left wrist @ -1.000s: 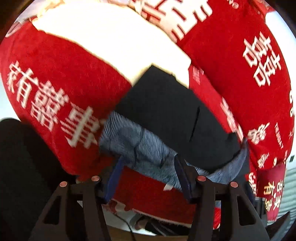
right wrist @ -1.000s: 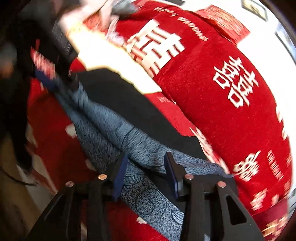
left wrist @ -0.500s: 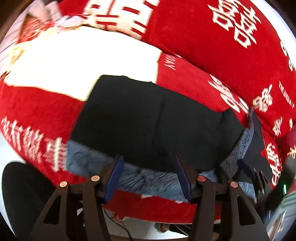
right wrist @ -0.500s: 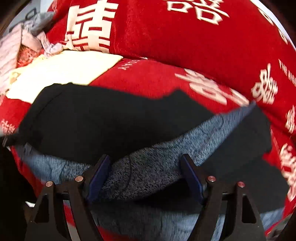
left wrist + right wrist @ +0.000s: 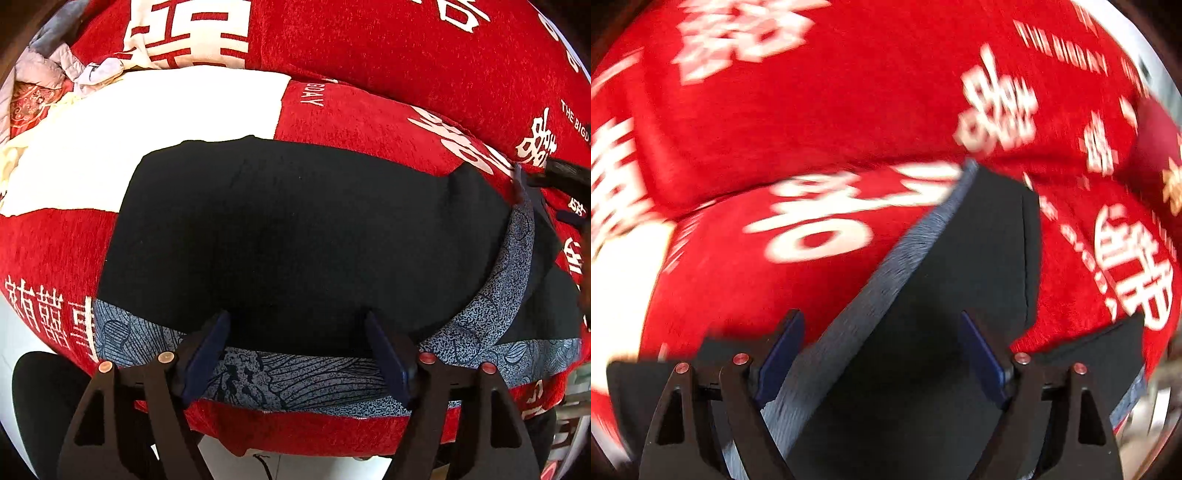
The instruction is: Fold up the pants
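Observation:
The pants (image 5: 295,236) lie spread across a red cushioned seat; they are black with a blue-grey patterned inner side showing along the near edge (image 5: 295,373) and in a strip at the right. My left gripper (image 5: 299,354) is open and empty, its fingers just above the pants' near edge. In the right wrist view the pants (image 5: 960,277) show black with a blue-grey edge running diagonally. My right gripper (image 5: 882,354) is open and empty above this cloth. That view is blurred. The right gripper's fingers (image 5: 565,177) show at the left view's right edge.
The red sofa cover (image 5: 369,55) with white characters has a backrest behind and a white patch (image 5: 147,125) at the left. Crumpled pale clothes (image 5: 55,85) lie at the far left. The seat's front edge and floor are just below the left gripper.
Both grippers opened and let go of the pants, which now lie flat on the seat. The left gripper stays near the front edge; the right one has swung to the pants' right end.

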The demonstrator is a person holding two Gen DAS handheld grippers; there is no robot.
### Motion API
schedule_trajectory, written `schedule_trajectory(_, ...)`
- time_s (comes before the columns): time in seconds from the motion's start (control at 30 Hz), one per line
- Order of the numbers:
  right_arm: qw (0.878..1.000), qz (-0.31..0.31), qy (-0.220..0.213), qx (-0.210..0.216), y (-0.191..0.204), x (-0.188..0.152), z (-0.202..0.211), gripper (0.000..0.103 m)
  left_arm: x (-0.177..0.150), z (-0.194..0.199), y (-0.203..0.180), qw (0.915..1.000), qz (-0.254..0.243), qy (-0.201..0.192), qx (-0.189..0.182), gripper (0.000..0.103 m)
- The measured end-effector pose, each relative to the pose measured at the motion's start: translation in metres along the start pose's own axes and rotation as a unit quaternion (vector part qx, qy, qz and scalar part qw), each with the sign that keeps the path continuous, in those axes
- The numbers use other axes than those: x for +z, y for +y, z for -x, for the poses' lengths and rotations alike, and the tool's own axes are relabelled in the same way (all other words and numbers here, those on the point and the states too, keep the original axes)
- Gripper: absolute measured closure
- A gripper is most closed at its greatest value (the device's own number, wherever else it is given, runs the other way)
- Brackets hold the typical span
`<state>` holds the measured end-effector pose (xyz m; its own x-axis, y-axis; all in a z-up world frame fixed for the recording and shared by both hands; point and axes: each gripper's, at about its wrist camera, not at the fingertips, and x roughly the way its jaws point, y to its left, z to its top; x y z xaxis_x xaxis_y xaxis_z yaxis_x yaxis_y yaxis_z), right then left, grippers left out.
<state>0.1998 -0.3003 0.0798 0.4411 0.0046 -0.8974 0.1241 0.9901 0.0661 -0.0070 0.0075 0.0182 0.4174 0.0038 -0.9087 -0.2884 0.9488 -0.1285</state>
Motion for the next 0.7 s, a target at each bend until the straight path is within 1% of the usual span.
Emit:
schedule_trajectory(0.07, 0.999, -0.008, 0.042, -0.023, 0.000, 0.018, -0.028, 0.016, -0.001, 0.000, 0.001, 1.0000, -0.002, -0.001, 0.001, 0.026)
schedule_trajectory(0.13, 0.996, -0.007, 0.088, -0.024, -0.001, 0.022, -0.057, 0.016, -0.002, 0.000, 0.003, 1.0000, -0.005, -0.001, 0.000, 0.025)
schedule_trajectory(0.17, 0.994, -0.005, 0.109, -0.025, -0.003, 0.018, -0.069, 0.019, -0.002, -0.002, 0.001, 1.0000, -0.005, -0.001, -0.001, 0.025)
schedule_trajectory(0.2, 0.994, 0.003, 0.106, -0.025, -0.004, 0.014, -0.071, 0.026, -0.002, -0.002, 0.002, 1.0000, -0.005, -0.001, -0.003, 0.025)
schedule_trajectory(0.23, 0.997, 0.011, 0.076, -0.029, -0.006, 0.010, -0.061, 0.045, -0.002, -0.002, 0.002, 1.0000, -0.005, -0.001, -0.005, 0.025)
schedule_trajectory(0.27, 0.997, 0.014, 0.071, -0.022, -0.008, 0.007, -0.055, 0.082, -0.002, -0.002, 0.003, 1.0000, -0.005, -0.001, -0.006, 0.024)
schedule_trajectory(0.3, 0.998, 0.006, 0.067, 0.001, -0.013, 0.002, -0.046, 0.091, -0.002, -0.002, 0.003, 1.0000, -0.006, -0.001, -0.006, 0.024)
schedule_trajectory(0.37, 0.999, -0.024, 0.033, 0.023, -0.034, -0.012, -0.019, 0.093, -0.001, -0.002, 0.002, 1.0000, -0.009, 0.002, -0.003, 0.024)
schedule_trajectory(0.43, 0.997, -0.063, -0.011, 0.044, -0.062, -0.035, 0.016, 0.095, 0.000, 0.000, 0.002, 0.9999, -0.007, 0.010, -0.007, 0.024)
schedule_trajectory(0.47, 0.995, -0.079, -0.029, 0.046, -0.075, -0.049, 0.031, 0.097, 0.000, 0.002, 0.002, 0.9998, -0.004, 0.016, -0.015, 0.024)
schedule_trajectory(0.53, 0.991, -0.108, -0.059, 0.052, -0.103, -0.085, 0.061, 0.097, -0.001, 0.007, 0.000, 0.9992, -0.003, 0.020, -0.035, 0.024)
schedule_trajectory(0.6, 0.989, -0.126, -0.068, 0.046, -0.123, -0.117, 0.074, 0.097, -0.002, 0.012, -0.008, 0.9986, -0.013, 0.019, -0.048, 0.024)
schedule_trajectory(0.67, 0.990, -0.124, -0.059, 0.028, -0.137, -0.151, 0.073, 0.097, -0.002, 0.013, -0.026, 0.9978, -0.039, 0.019, -0.050, 0.024)
schedule_trajectory(0.7, 0.990, -0.127, -0.055, 0.030, -0.142, -0.162, 0.068, 0.097, -0.002, 0.013, -0.037, 0.9971, -0.055, 0.020, -0.050, 0.024)
